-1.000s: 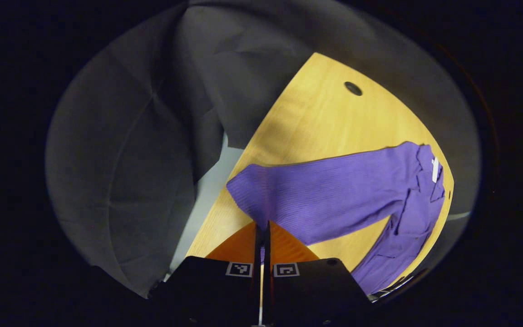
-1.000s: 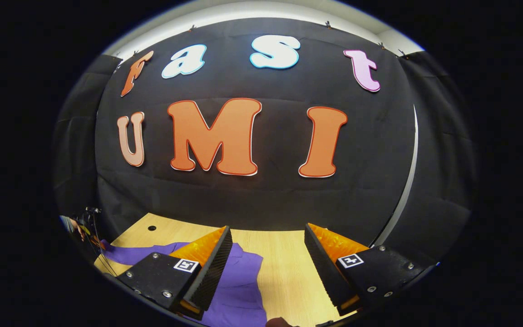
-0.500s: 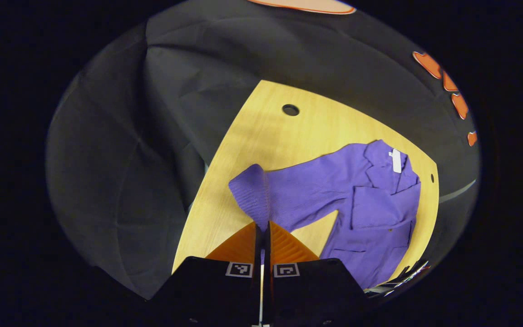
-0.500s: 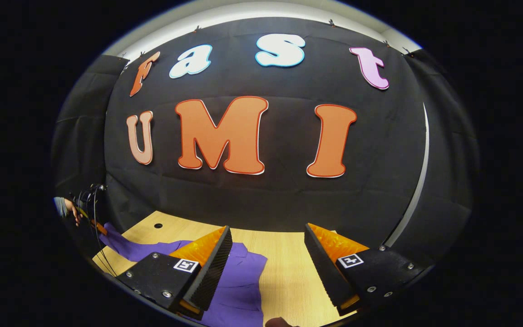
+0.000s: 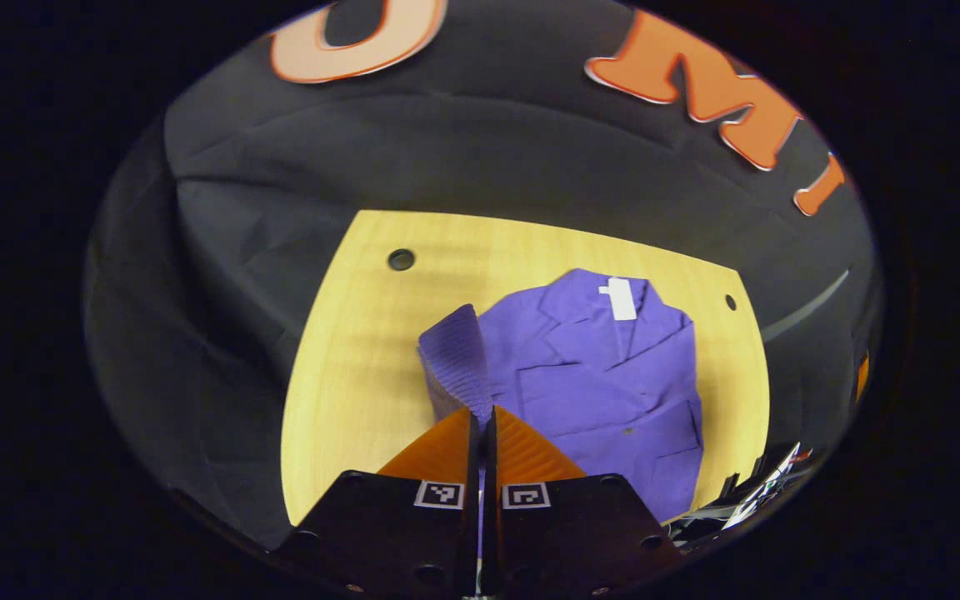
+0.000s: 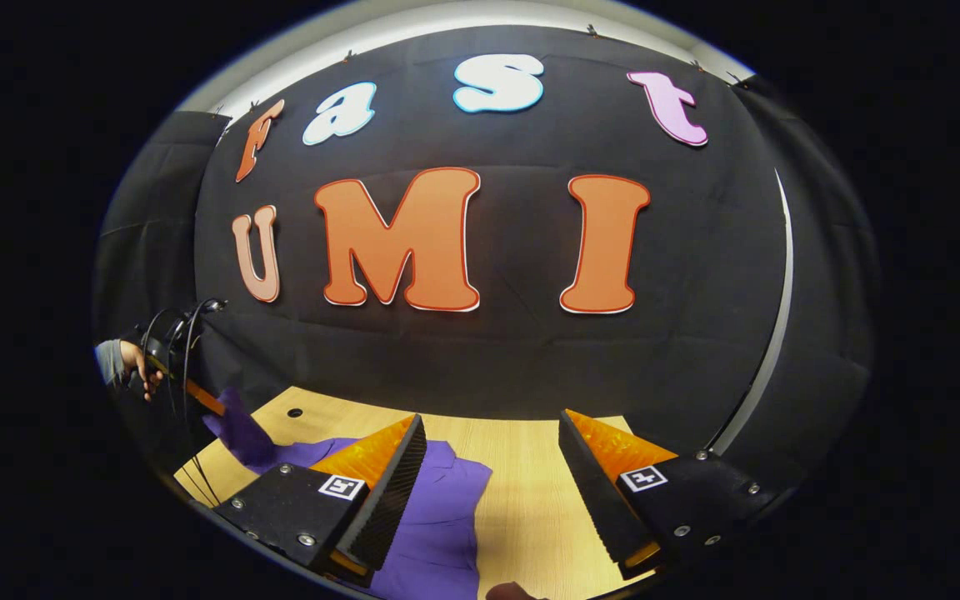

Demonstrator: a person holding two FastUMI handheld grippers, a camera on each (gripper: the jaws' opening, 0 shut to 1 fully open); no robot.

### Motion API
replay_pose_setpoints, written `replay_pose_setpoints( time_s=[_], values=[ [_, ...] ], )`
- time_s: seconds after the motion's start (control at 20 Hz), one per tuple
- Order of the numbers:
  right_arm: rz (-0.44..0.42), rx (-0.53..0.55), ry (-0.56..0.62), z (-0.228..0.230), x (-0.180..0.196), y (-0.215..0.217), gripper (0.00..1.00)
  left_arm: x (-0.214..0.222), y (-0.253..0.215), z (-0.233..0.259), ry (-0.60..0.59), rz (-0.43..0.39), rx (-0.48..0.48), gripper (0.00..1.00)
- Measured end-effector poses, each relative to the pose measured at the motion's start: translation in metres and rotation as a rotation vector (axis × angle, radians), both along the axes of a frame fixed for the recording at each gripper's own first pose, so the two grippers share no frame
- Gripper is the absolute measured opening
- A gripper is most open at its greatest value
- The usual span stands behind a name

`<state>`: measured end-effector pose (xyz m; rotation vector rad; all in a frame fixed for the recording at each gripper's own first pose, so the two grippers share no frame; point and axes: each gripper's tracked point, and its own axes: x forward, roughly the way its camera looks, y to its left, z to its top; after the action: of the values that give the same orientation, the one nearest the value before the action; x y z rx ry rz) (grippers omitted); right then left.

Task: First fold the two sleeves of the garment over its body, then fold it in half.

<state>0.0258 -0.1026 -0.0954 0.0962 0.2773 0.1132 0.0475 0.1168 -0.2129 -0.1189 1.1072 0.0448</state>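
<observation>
A purple collared garment [image 5: 605, 375] lies face up on the wooden table [image 5: 347, 358], a white tag at its collar. My left gripper [image 5: 482, 414] is shut on the cuff of one sleeve [image 5: 455, 358], which it holds lifted above the table beside the garment's body. In the right gripper view the same sleeve [image 6: 238, 425] rises at the far left, pinched by the left gripper [image 6: 201, 396] in a person's hand. My right gripper [image 6: 492, 450] is open above the table near the garment [image 6: 438, 508], nothing between its fingers.
The table [image 6: 522, 475] has a round cable hole [image 5: 401, 259] at one far corner and a small hole [image 5: 730, 302] near the other. Black cloth walls stand close behind and beside it. Cables [image 5: 763, 487] lie at the table's near right edge.
My left gripper has lifted the sleeve and swung it toward the garment's body, turning to face the back wall. The right gripper has stayed nearly still and open.
</observation>
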Motion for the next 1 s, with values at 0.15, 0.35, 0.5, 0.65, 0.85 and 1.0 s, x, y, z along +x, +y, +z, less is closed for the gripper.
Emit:
replay_pose_setpoints(
  time_s=[0.15,0.35,0.5,0.65,0.85,1.0],
  values=[
    [-0.015,-0.020,0.016,-0.011,-0.004,-0.013,0.95,0.025,-0.059,0.005,-0.012,-0.084,-0.014,0.03],
    [-0.037,-0.025,0.036,-0.021,-0.011,-0.032,0.95,0.052,-0.137,0.009,-0.019,-0.193,-0.028,0.03],
    [-0.059,-0.006,0.047,-0.027,-0.014,-0.046,0.95,0.069,-0.187,0.011,-0.019,-0.265,-0.045,0.03],
    [-0.080,0.008,0.060,-0.034,-0.018,-0.060,0.95,0.081,-0.239,0.002,-0.005,-0.341,-0.082,0.03],
    [-0.104,0.021,0.080,-0.046,-0.022,-0.080,0.95,0.098,-0.296,-0.017,0.016,-0.379,-0.126,0.03],
    [-0.123,0.042,0.103,-0.055,-0.024,-0.092,0.95,0.110,-0.332,-0.034,0.019,-0.381,-0.159,0.06]
  ],
)
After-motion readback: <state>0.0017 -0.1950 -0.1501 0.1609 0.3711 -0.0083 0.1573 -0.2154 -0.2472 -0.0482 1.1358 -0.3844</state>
